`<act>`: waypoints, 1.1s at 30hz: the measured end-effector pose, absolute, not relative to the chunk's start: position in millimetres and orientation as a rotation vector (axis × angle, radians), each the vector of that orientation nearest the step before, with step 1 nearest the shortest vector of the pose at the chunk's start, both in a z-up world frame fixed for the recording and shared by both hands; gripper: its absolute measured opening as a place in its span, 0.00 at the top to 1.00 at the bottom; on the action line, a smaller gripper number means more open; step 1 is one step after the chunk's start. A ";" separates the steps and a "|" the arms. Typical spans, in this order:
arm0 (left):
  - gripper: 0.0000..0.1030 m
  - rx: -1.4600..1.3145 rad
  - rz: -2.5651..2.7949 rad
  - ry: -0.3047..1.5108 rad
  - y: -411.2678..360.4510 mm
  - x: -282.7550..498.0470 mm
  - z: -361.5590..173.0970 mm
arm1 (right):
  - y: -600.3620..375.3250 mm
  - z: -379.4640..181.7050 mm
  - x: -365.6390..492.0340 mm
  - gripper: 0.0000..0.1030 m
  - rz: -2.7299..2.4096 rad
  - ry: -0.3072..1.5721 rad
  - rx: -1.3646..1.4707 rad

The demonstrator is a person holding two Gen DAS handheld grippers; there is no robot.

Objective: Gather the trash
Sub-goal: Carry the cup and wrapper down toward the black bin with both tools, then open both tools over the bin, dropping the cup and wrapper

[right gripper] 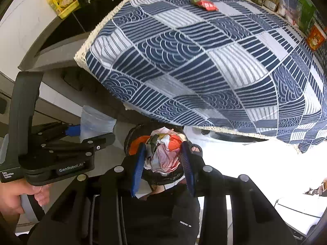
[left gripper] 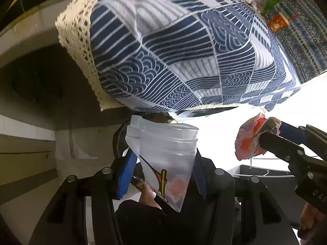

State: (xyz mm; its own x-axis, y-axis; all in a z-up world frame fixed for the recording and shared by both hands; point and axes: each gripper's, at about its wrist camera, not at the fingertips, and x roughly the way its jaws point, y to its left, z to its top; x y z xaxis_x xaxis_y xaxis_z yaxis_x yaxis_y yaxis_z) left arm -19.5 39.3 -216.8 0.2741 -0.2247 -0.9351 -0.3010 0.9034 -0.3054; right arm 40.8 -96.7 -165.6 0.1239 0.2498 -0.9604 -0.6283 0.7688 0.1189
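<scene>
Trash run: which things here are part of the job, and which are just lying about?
Job:
left gripper shut on clear bag
right gripper shut on crumpled wrapper
dark bin below
red wrapper on the tablecloth, possibly next

Lying about:
tablecloth
yellow box
orange carton

The bin (right gripper: 134, 140) is mostly hidden — crumpled wrappers (right gripper: 163, 153) cover its opening.

My two wrist cameras look steeply down, close beside the blue patterned tablecloth (left gripper: 173, 47) (right gripper: 204, 61); both views share it.
</scene>
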 end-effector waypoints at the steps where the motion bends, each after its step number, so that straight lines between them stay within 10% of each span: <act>1: 0.51 -0.478 0.055 1.316 38.6 -20.4 -220.7 | -97.0 -167.9 40.2 0.65 0.658 1.305 -0.353; 26: 0.50 -0.517 0.054 1.434 31.0 -15.8 -263.6 | -108.7 -214.6 51.1 0.62 0.643 1.450 -0.282; 29: 0.31 -0.510 0.059 1.437 31.4 -12.6 -266.9 | -110.8 -214.7 54.1 0.44 0.664 1.445 -0.251; 33: 0.29 -0.519 0.092 1.453 37.4 -9.8 -272.4 | -114.7 -209.8 59.1 0.43 0.653 1.431 -0.234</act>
State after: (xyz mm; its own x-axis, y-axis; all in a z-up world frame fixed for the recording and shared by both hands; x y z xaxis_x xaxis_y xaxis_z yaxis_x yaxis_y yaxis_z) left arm -9.8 37.4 -272.4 0.1355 -0.2480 -0.9592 -0.3672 0.8867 -0.2811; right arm 59.1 -114.7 -209.8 0.0030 0.2754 -0.9613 -0.5457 0.8060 0.2292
